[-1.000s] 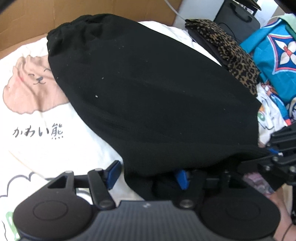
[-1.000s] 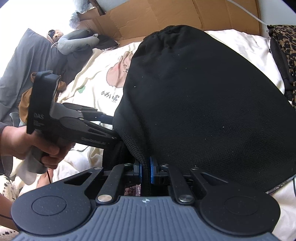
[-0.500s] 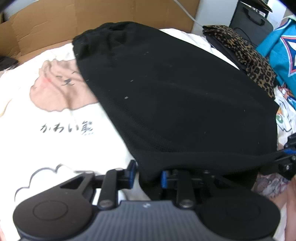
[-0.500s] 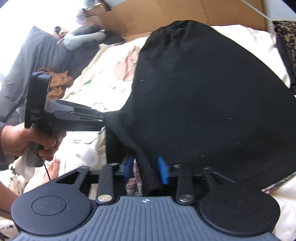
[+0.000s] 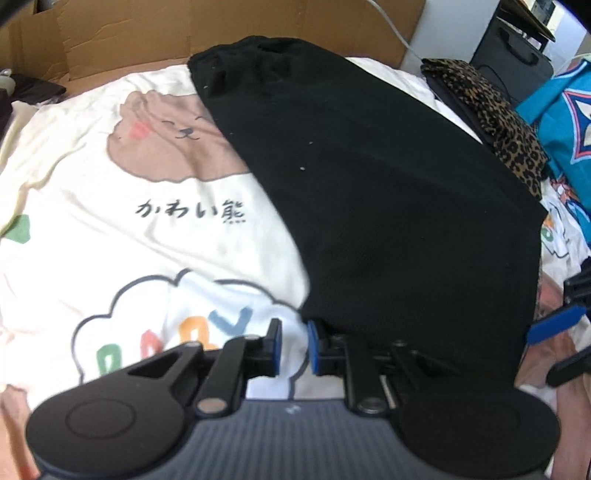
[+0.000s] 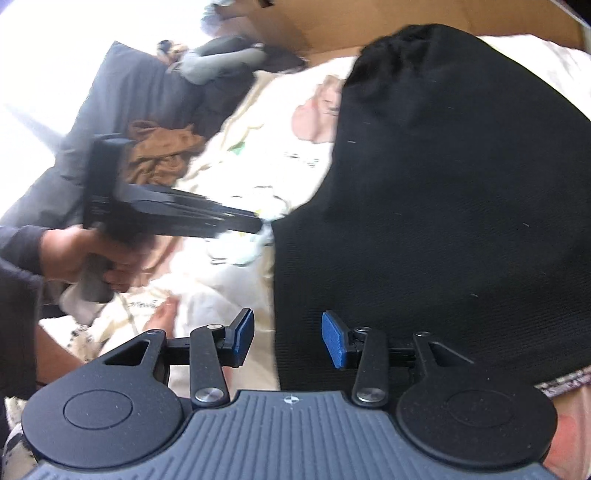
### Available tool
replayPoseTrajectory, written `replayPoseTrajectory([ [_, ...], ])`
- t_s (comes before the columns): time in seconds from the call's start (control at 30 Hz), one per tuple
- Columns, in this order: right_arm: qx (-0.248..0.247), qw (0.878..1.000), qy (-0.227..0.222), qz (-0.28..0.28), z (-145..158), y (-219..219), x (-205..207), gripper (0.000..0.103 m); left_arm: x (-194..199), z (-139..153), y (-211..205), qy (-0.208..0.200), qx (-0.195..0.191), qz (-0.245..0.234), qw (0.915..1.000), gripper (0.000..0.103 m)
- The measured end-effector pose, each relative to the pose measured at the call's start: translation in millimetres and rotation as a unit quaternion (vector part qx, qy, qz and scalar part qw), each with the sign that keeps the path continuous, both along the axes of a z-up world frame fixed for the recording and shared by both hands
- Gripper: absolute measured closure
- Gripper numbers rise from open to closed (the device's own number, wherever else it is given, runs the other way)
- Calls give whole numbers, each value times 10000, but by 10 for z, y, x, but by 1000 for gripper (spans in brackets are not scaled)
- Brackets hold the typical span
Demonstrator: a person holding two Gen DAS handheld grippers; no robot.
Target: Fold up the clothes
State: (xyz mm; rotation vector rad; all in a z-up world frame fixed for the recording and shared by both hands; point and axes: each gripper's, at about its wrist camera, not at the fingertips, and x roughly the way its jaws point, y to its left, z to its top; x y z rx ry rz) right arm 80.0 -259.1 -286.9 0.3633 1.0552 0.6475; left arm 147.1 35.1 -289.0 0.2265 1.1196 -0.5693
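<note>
Left wrist view
- Left gripper: my 2 blue pads stand a narrow gap apart and I see only the printed sheet between them, no cloth. The jaws have just been closing, most of it early in the last second.
- Black garment: it lies flat across the bed, its gathered end toward the cardboard at the far side, its near corner just beside my right pad; I cannot tell whether it touches that pad.
- Bed sheet: cream, with a bear print, black script and a cloud outline, under the garment.
- Leopard cloth: beyond the garment's right edge, next to a turquoise fabric.
- Right gripper, seen from here: 1 blue pad at the right frame edge.

Right wrist view
- Right gripper: my jaws stand apart and have just been opening; the garment's left edge lies on the bed between the pads, and neither pad presses it.
- Black garment, here: fills the right half of the view, spread on the sheet.
- Left gripper, here: held by a hand, blurred, its tip at the garment's left edge.
- Brown cloth: crumpled on a dark blanket at the left.
</note>
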Motion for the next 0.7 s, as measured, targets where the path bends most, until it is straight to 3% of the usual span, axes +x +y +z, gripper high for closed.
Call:
replayPoseTrajectory([
  [0.23,-503,9966,255,-600,-204,-195,38,55,104,80,-7,-81,-187,41,9998,87],
  [0.4,-716,9904,323,-1141,-292,-485,52,56,79,104,-233,-84,-517,-503,9974,86],
  [0.7,-1119,9821,281,-1486,-366,-734,14,58,-190,-140,-510,215,-353,-1091,9932,85],
])
